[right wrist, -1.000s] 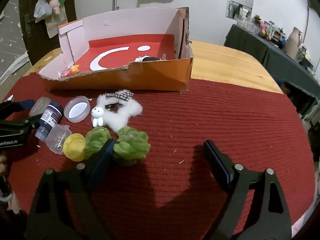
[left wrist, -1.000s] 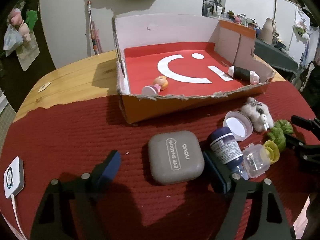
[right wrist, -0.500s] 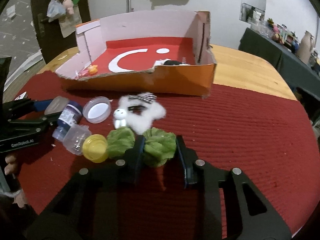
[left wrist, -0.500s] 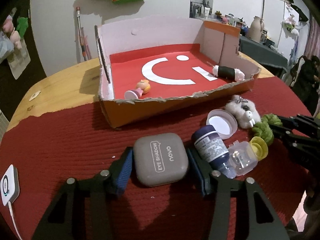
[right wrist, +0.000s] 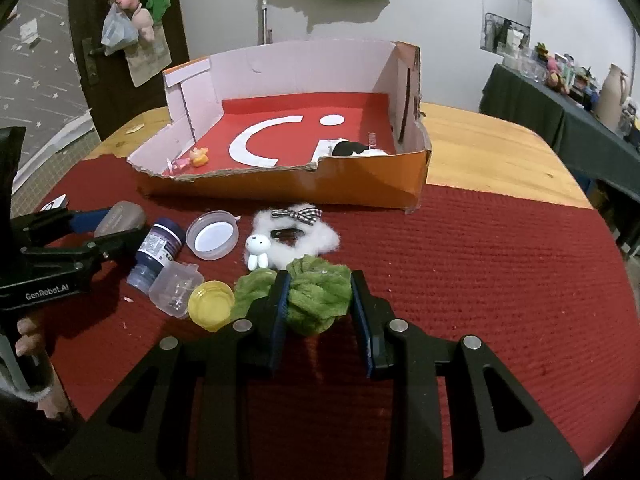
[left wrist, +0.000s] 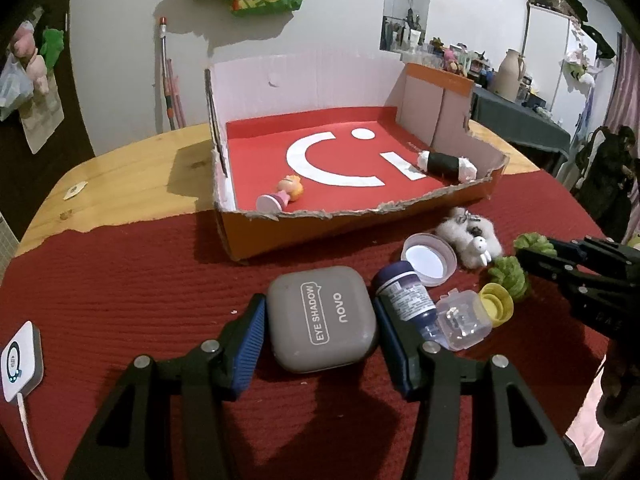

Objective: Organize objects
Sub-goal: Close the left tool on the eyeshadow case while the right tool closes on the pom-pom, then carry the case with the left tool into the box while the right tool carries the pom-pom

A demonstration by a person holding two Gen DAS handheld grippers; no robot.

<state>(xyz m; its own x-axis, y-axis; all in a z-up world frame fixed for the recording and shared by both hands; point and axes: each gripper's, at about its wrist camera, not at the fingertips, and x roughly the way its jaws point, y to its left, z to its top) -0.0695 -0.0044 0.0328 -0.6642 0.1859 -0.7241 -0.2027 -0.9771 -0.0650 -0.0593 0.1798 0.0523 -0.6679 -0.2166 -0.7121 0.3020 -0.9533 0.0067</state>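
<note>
My left gripper is shut on a grey eye shadow case that rests on the red cloth; it also shows in the right wrist view. My right gripper is shut on a green fuzzy scrunchie, seen in the left wrist view too. An open cardboard box with a red floor stands behind. In it lie a small doll figure and a black and white roll.
Between the grippers lie a dark blue bottle, a clear small box, a yellow cap, a clear lid and a white fluffy clip with a bunny. A white charger lies at the left.
Both grippers have closed from wide open: the left onto the eye shadow case, the right onto the green scrunchie. Both have moved slightly forward.
</note>
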